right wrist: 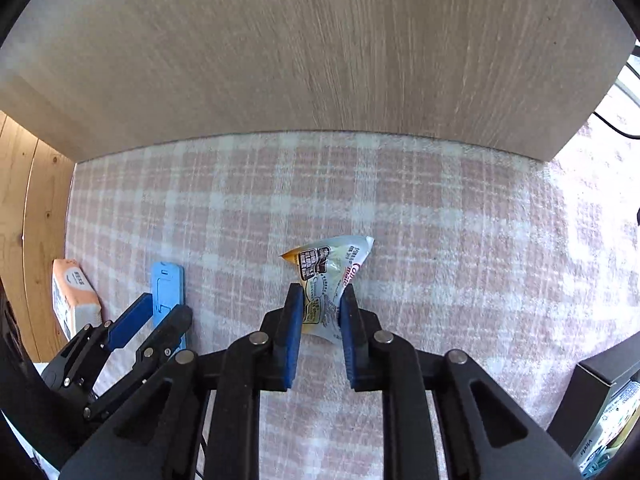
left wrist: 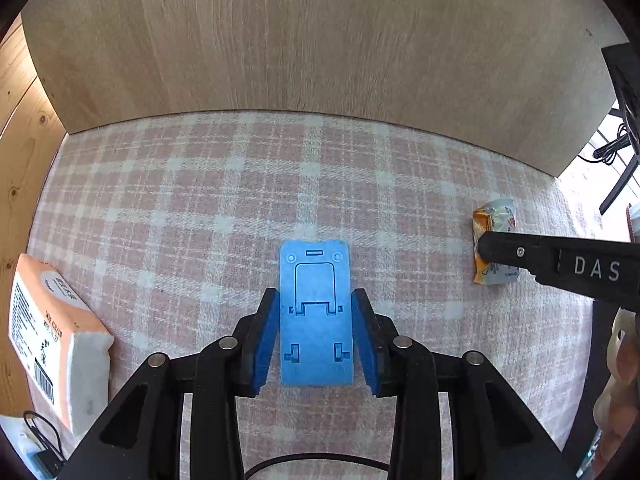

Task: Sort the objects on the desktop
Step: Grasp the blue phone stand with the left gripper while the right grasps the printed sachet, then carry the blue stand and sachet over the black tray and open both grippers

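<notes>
A flat blue plastic phone stand [left wrist: 316, 312] lies on the pink plaid cloth between the pads of my left gripper [left wrist: 316, 300]; the jaws flank it, with small gaps at the rear. It also shows in the right wrist view [right wrist: 168, 292]. My right gripper [right wrist: 320, 300] is shut on a white and orange snack sachet [right wrist: 330, 280], pinched at its lower half. In the left wrist view the sachet [left wrist: 496, 240] sits at the right under the right gripper's finger [left wrist: 520, 256].
An orange tissue pack [left wrist: 52, 336] lies at the left edge, also in the right wrist view [right wrist: 72, 300]. A wooden board [left wrist: 320, 40] stands upright behind the cloth. A dark box [right wrist: 600, 392] is at lower right. A cable [left wrist: 40, 440] lies at lower left.
</notes>
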The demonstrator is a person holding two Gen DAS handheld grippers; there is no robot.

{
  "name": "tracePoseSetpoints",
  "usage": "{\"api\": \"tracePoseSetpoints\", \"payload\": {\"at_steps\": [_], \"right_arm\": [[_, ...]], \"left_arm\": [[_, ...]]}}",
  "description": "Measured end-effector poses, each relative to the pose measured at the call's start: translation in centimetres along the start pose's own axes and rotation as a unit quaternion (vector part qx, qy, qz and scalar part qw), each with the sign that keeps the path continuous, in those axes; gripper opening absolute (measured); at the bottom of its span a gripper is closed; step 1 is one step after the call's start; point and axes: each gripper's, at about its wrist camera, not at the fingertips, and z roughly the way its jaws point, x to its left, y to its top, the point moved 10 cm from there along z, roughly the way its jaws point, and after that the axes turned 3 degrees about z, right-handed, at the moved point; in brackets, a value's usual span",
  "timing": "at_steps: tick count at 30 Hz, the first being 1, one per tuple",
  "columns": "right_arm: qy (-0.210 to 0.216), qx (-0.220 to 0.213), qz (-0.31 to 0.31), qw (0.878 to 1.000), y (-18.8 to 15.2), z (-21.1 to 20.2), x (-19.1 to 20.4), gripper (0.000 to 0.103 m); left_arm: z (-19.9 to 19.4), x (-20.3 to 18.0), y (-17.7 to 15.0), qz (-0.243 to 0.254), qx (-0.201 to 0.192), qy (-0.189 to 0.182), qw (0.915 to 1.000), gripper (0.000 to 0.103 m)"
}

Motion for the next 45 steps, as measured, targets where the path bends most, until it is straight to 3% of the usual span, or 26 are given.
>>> {"api": "tracePoseSetpoints", "payload": {"at_steps": [12, 18, 23, 25, 27, 32, 38, 45], "right_arm": [[0.019, -0.023, -0.017, 0.999, -8.6, -4.7, -1.3, 0.014], [0.032, -0.049, 0.003, 0.998, -11.9, -9.2, -6.9, 0.014], [0.032, -0.07, 0.036, 0.996, -11.2, -13.6, -14.9, 0.014], [0.028, -0.08, 0.047, 0.995, -9.5, -15.8, -17.8, 0.014], [0.014, -0.095, 0.061, 0.993, -9.5, -17.8, -20.7, 0.014], [-0.005, -0.112, 0.1, 0.989, -12.3, -21.2, -27.6, 0.014], [-0.021, -0.122, 0.141, 0.982, -13.3, -25.2, -33.0, 0.015], [-0.033, -0.127, 0.185, 0.974, -14.4, -25.3, -37.9, 0.015]], "left_arm": [[-2.5, -0.5, -3.4, 0.0, 0.001, -0.004, 1.0, 0.034], [-5.1, -5.3, -4.1, 0.044, -0.015, -0.019, 0.9988, 0.034], [-7.0, -11.3, -3.6, 0.092, -0.025, -0.05, 0.9941, 0.034], [-8.3, -14.3, -4.0, 0.114, -0.029, -0.063, 0.991, 0.034], [-10.2, -20.0, -2.9, 0.141, -0.033, -0.076, 0.9866, 0.034], [-13.6, -27.6, -5.5, 0.213, -0.041, -0.106, 0.9703, 0.034], [-16.2, -34.9, -10.7, 0.292, -0.028, -0.14, 0.9457, 0.034], [-17.6, -41.1, -15.4, 0.353, -0.01, -0.163, 0.9213, 0.034]]}}
